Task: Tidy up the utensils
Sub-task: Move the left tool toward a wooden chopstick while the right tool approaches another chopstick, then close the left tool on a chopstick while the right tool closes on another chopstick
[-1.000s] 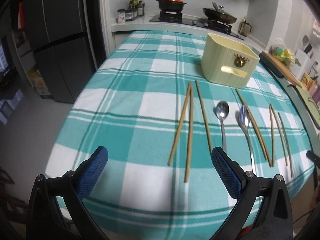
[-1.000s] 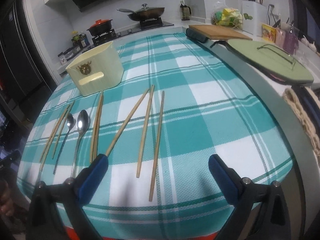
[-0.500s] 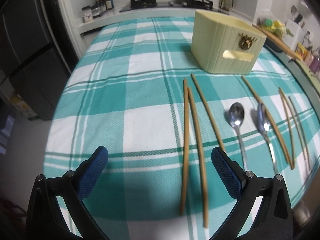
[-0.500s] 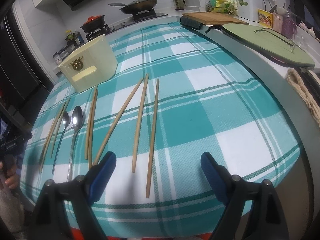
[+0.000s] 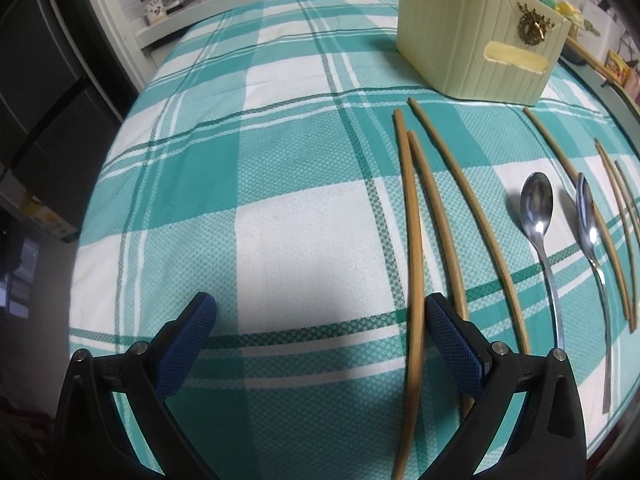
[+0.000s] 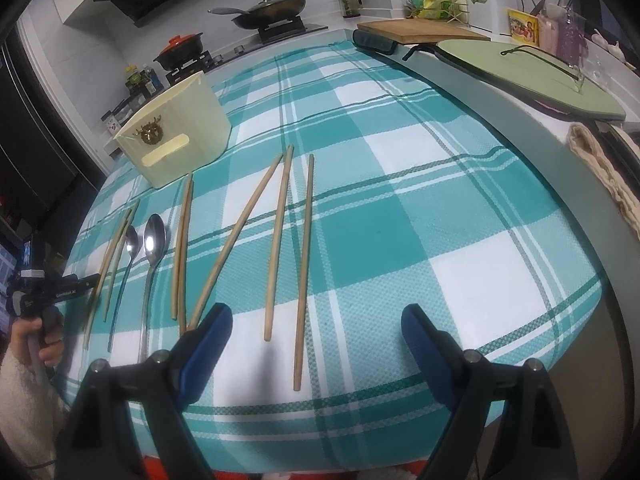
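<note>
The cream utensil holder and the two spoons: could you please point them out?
Cream utensil holder (image 6: 192, 120), right wrist view, side wall.
Larger spoon (image 6: 154, 236), right wrist view, bowl.
Smaller spoon (image 6: 132, 244), right wrist view, bowl.

Black tongs with blue pads

Left tongs (image 5: 320, 322) and right tongs (image 6: 316, 330): silver screws; fluffy white sleeve (image 6: 24, 412) at lower left.

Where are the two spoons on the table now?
In the right wrist view the two spoons lie side by side on the left part of the checked cloth, between groups of chopsticks, in front of the cream box.
</note>
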`<state>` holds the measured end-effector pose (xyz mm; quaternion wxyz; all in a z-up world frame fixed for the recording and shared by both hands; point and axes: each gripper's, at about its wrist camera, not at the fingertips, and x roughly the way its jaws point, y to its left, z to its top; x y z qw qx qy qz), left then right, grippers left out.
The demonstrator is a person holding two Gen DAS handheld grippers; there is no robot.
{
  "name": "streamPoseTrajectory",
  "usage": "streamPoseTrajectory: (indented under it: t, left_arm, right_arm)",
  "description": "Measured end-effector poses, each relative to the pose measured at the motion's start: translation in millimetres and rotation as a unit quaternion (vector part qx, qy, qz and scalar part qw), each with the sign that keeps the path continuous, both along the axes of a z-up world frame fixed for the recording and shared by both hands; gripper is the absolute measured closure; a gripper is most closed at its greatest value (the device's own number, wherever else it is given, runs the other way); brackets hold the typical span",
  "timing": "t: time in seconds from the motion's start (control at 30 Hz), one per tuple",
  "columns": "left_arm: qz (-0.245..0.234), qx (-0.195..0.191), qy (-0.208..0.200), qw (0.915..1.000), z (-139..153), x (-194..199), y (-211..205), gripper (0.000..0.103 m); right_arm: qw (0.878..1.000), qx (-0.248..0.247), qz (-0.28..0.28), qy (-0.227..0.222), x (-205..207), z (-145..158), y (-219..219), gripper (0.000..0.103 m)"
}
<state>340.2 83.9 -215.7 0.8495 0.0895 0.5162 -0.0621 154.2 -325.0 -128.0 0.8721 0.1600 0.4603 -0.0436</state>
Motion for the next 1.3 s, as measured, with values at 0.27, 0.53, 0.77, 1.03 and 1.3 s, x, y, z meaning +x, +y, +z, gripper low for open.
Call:
streamPoseTrajectory:
  t: [0.27,0.53,0.77,1.03,1.3]
  left_arm:
    - [-0.007,-0.003,0.034,0.9994,0.0,35.6,-2.3,0.000]
    - [-0.036,0.040,0.032,0.9981,3.0,62.4,-25.1,0.000]
    - [-0.013,-0.014,0.071,0.9973,-1.2,80.7,-11.9,0.000]
    - [-0.040,0.009,0.073,0.9965,6.5,81.6,-29.0,0.019]
    - [-0.073,0.035,0.084,0.9932,13.0,90.9,-63.5,0.076]
  right_arm:
    - [0.999,-0.035,0.024,0.034,30.0,1.0,-14.6,0.015]
    - [0.992,0.010,0.074,0.098,81.3,-19.6,-16.1,0.038]
    - [0.981,-0.056,0.128,0.133,118.7,-36.9,3.6,0.067]
    - [0.970,-0.101,0.160,0.150,156.8,-41.0,6.9,0.071]
    - [0.967,-0.111,0.166,0.157,195.6,-42.8,5.9,0.077]
